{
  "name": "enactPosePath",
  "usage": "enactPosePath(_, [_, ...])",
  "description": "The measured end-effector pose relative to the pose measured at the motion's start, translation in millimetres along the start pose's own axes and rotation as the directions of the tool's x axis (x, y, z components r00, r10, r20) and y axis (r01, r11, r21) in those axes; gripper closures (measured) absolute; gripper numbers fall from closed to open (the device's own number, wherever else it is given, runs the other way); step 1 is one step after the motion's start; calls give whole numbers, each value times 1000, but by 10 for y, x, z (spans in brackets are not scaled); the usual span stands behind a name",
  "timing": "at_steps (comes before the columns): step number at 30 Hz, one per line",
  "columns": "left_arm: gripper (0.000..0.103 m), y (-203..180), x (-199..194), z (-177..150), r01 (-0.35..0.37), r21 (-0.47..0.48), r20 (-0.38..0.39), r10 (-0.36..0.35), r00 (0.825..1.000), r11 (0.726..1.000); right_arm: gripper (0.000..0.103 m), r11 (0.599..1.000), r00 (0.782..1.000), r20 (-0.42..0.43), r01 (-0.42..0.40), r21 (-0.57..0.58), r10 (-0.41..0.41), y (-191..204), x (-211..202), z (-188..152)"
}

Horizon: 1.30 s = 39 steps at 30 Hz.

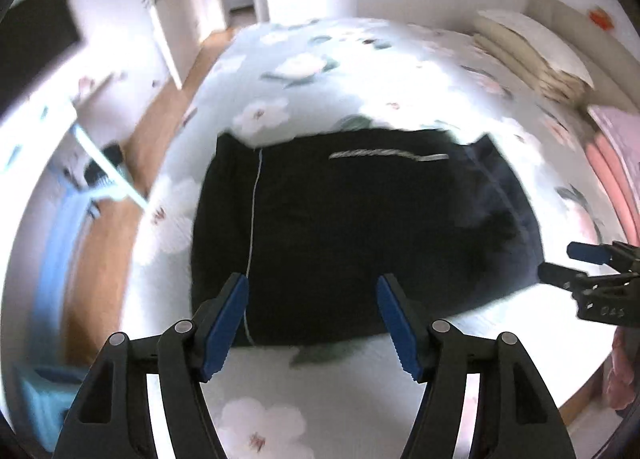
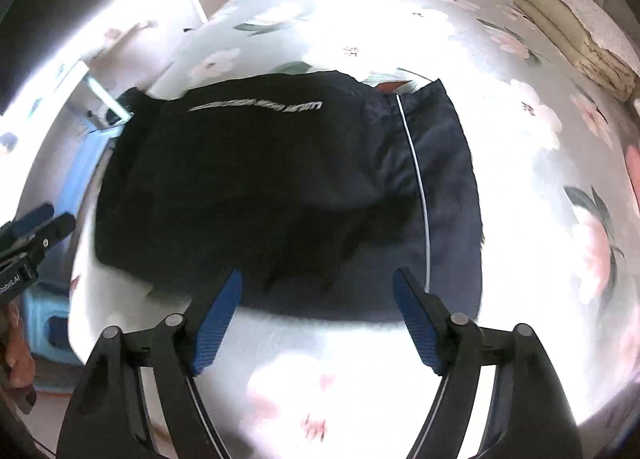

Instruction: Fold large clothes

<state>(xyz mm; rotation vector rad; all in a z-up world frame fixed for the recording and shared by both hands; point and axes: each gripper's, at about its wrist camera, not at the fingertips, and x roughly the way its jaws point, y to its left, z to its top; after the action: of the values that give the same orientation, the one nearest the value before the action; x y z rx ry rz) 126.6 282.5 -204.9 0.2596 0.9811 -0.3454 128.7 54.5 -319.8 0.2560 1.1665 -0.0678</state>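
Note:
A dark navy garment (image 1: 340, 227) lies folded into a rough rectangle on the flower-print bed sheet (image 1: 304, 71). It has a thin white piping line and a strip of pale lettering near its far edge. My left gripper (image 1: 312, 283) hangs above its near edge, open, with nothing between the blue pads (image 1: 224, 327). My right gripper (image 1: 556, 259) shows at the right rim of the left wrist view, off the garment's right corner. In the right wrist view the garment (image 2: 260, 187) fills the middle. There the right gripper (image 2: 318, 275) hovers open over its near edge, and the left gripper (image 2: 60, 215) juts in from the left.
A stack of cream folded bedding (image 1: 532, 51) sits at the bed's far right, with pink folded cloth (image 1: 612, 163) beside it. Wooden floor (image 1: 112, 219) runs along the bed's left side. A blue stool (image 2: 44, 323) and a dark screen (image 1: 36, 39) stand to the left.

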Motion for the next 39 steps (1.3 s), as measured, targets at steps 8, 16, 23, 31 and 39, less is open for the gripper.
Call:
enactPosePath(8, [32, -562, -1292, -1, -29, 24, 74, 27, 997, 999, 21, 999, 994, -104, 26, 26, -23, -32, -837, -594])
enactPosePath(16, [32, -1033, -2317, 110, -18, 44, 122, 13, 993, 999, 21, 993, 994, 11, 112, -46, -111, 125, -2016, -792])
enactPosePath(23, [26, -1147, -3152, 190, -136, 49, 251, 120, 961, 989, 20, 993, 981, 170, 102, -60, -91, 140, -3001, -643])
enactPosePath(31, [24, -1084, -3727, 236, -155, -104, 297, 179, 938, 982, 11, 996, 936, 351, 53, -71, -25, 94, -3911, -587])
enactPosePath(39, [24, -1194, -3741, 174, -151, -100, 257, 172, 951, 983, 9, 998, 930, 367, 40, -47, -21, 92, -4160, -575])
